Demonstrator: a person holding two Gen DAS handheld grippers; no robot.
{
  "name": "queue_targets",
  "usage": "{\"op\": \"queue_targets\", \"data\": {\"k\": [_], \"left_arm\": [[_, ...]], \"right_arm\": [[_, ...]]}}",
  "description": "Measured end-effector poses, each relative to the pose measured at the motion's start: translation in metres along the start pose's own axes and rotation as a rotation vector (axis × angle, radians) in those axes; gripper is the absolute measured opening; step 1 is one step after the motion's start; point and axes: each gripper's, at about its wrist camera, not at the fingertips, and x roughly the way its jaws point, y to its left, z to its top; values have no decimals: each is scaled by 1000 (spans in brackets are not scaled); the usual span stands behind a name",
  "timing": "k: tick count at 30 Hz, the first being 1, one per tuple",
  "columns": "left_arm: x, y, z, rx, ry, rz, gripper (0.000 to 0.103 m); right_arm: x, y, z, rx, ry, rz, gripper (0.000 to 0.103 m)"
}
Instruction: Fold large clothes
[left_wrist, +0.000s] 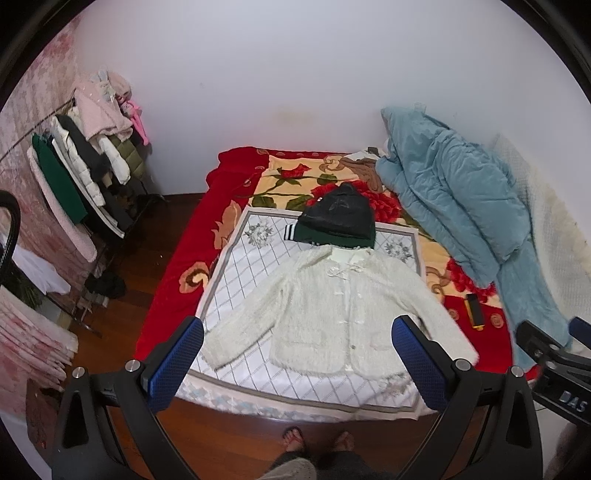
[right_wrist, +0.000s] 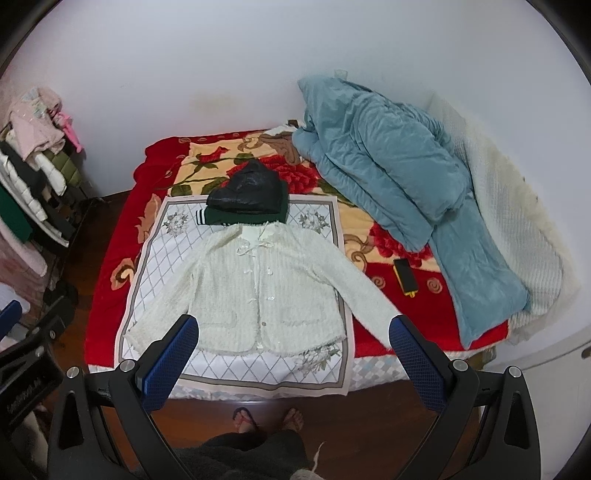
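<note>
Folding has not begun on the white cardigan (left_wrist: 332, 314), as far as the left wrist view shows: it lies flat and face up on the patterned white cloth (left_wrist: 251, 266) at the near edge of the bed, both sleeves spread out to left and right, buttons closed down the front. Beyond its collar sits a stack of dark folded clothes (left_wrist: 338, 219), which I judge to be finished pieces. The left gripper (left_wrist: 299, 354) hangs above the near hem with its fingers wide apart, holding nothing.

From the right wrist view, the cardigan (right_wrist: 258, 288) looks the same, unfolded, its right sleeve reaching off the cloth onto the red floral blanket (right_wrist: 388, 280), near a phone (right_wrist: 405, 277). The right gripper (right_wrist: 293, 350) also hovers, fingers apart and empty. Sleeves and body all remain to be folded. A blue quilt (right_wrist: 399, 173) is heaped at far right.
</note>
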Motion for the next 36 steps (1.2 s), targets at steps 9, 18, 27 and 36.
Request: {"op": "queue_targets", "data": {"k": [9,18,27,36], "left_arm": [[123,-12,-8,44,20,72,103],[277,-67,-28,86,151,205,103],[435,-77,-100,91,371,399,103],[535,-50,-195,137,558,484,103]], "right_arm": [[135,-68,-22,261,101,-95,103],[339,-212,-75,604,314,-102,71],[560,-135,-113,377,611,155,71],[721,17,-171,121,764,195,55]]}}
